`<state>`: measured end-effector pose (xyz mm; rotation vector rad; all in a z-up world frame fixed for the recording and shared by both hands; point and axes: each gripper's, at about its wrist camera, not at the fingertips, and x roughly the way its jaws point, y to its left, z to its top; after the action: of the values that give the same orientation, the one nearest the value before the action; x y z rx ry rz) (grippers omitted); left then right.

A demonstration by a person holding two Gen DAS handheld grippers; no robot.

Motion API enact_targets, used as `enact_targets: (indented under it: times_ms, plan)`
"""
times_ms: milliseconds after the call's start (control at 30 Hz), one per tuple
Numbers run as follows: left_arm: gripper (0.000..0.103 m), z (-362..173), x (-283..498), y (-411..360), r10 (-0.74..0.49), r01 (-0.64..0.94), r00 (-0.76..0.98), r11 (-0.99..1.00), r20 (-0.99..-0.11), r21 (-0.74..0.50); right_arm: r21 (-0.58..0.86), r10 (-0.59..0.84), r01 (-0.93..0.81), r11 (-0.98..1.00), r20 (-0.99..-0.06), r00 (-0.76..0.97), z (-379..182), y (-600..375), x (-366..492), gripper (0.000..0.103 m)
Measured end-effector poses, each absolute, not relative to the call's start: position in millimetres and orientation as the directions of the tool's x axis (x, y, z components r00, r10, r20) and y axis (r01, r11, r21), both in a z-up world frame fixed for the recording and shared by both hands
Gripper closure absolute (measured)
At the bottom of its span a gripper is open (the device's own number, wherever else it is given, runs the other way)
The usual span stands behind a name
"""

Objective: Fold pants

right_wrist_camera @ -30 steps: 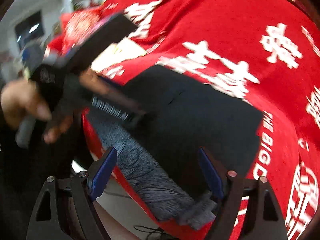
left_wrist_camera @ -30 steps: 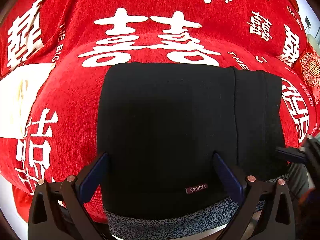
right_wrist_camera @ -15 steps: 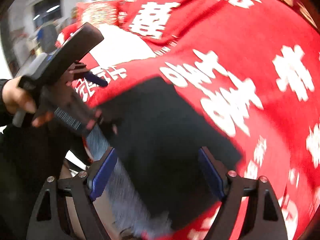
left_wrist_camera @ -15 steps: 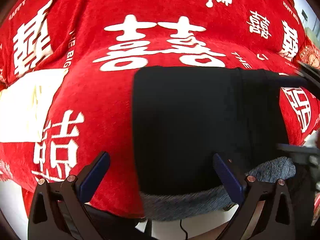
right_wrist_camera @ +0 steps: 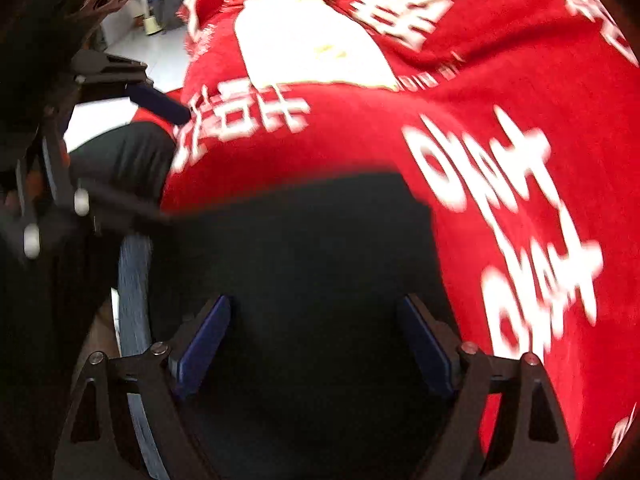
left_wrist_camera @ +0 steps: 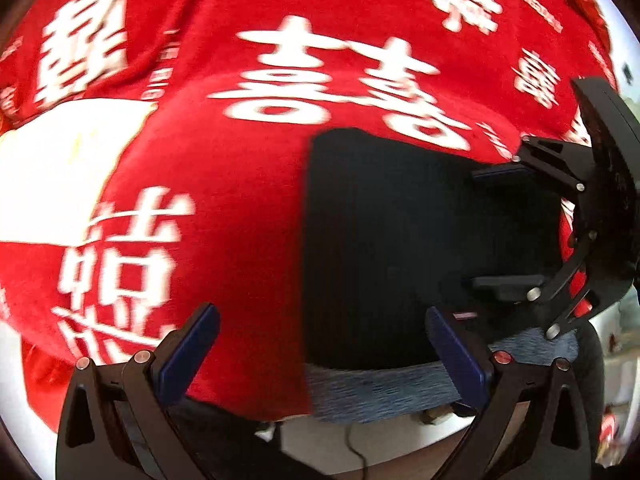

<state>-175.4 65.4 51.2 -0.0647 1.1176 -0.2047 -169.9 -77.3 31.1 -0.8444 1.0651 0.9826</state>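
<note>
Looking down, we see the folded black pants with a grey speckled waistband (left_wrist_camera: 400, 240) lying on the red blanket with white characters (left_wrist_camera: 240, 180), our left gripper (left_wrist_camera: 320, 356) wide and empty at six o'clock, our right gripper (right_wrist_camera: 316, 344) opening wider above them, gripping nothing.

Bedroom-like home: red wedding blanket (left_wrist_camera: 248, 208) covers a bed.
</note>
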Motion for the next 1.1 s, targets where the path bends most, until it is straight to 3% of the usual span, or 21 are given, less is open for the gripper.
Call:
enact_targets:
  times_ms: [167, 300, 433, 533, 567, 800, 1100]
  plan:
    - [0.0, 53, -175, 4, -0.287, 0.3, 0.394, 0.938, -0.874, -0.173, -0.136, 0.201, -0.92, 0.367, -0.955, 0.221, 45, -157, -199, 0.011]
    - [0.0, 37, -175, -35, -0.171, 0.43, 0.42, 0.902, -0.891, 0.029, -0.11, 0.203, -0.879, 0.464, -0.953, 0.227, 53, -177, -200, 0.01]
    - [0.0, 38, -175, -35, -0.176, 0.448, 0.414, 0.893, -0.893, 0.032, -0.028, 0.328, -0.837, 0.546, -0.912, 0.245, 73, -184, -217, 0.009]
    - [0.0, 32, -171, -40, -0.151, 0.471, 0.407, 0.879, -0.901, 0.066, -0.186, 0.158, -0.86, 0.476, -0.943, 0.292, 29, -169, -239, 0.0]
    - [0.0, 34, -173, -43, -0.142, 0.475, 0.409, 0.877, -0.901, 0.077, -0.196, 0.169, -0.856, 0.479, -0.936, 0.309, 24, -169, -243, 0.0]
    - [0.0, 61, -166, 20, -0.265, 0.407, 0.362, 0.907, -0.894, -0.104, -0.017, 0.287, -0.642, 0.767, -0.885, 0.367, 67, -233, -241, 0.0]
    - [0.0, 36, -138, 26, -0.274, 0.348, 0.29, 0.923, -0.917, -0.166, 0.156, 0.305, -0.363, 0.918, -0.866, 0.398, 50, -257, -211, 0.0]
